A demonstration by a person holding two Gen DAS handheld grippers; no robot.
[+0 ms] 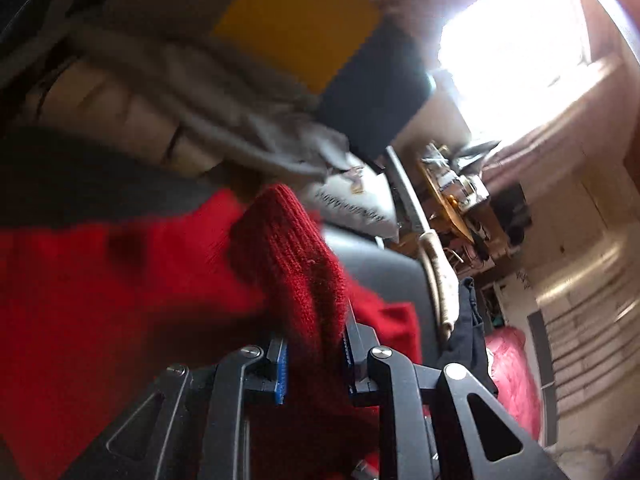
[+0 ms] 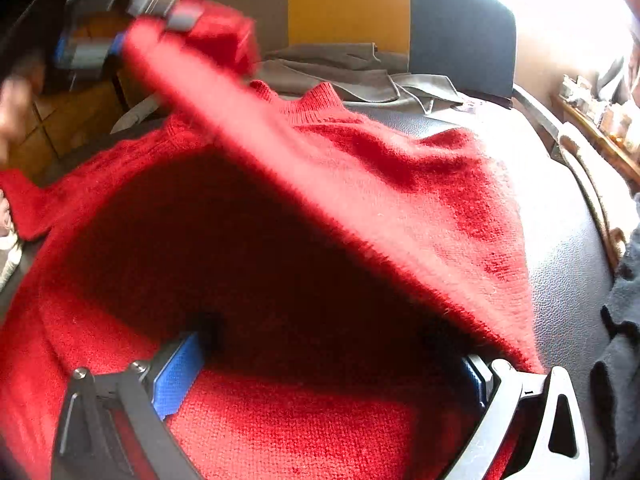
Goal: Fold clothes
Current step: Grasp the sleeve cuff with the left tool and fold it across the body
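Observation:
A red knit sweater [image 2: 420,184] lies on a dark leather surface [image 2: 568,264], collar at the far side. My left gripper [image 1: 314,364] is shut on the sweater's ribbed cuff [image 1: 296,256] and holds the sleeve up; it also shows in the right wrist view [image 2: 120,28] at the upper left, with the sleeve stretched down from it. My right gripper [image 2: 324,364] stands wide open low over the sweater's body, and the raised sleeve crosses just over its right finger.
A grey garment [image 2: 360,76] lies past the collar in front of a yellow and dark cushion [image 2: 348,4]. Dark clothes [image 2: 624,320] are heaped at the right edge. A cluttered shelf [image 2: 600,120] stands far right. A bright window [image 1: 512,52] glares.

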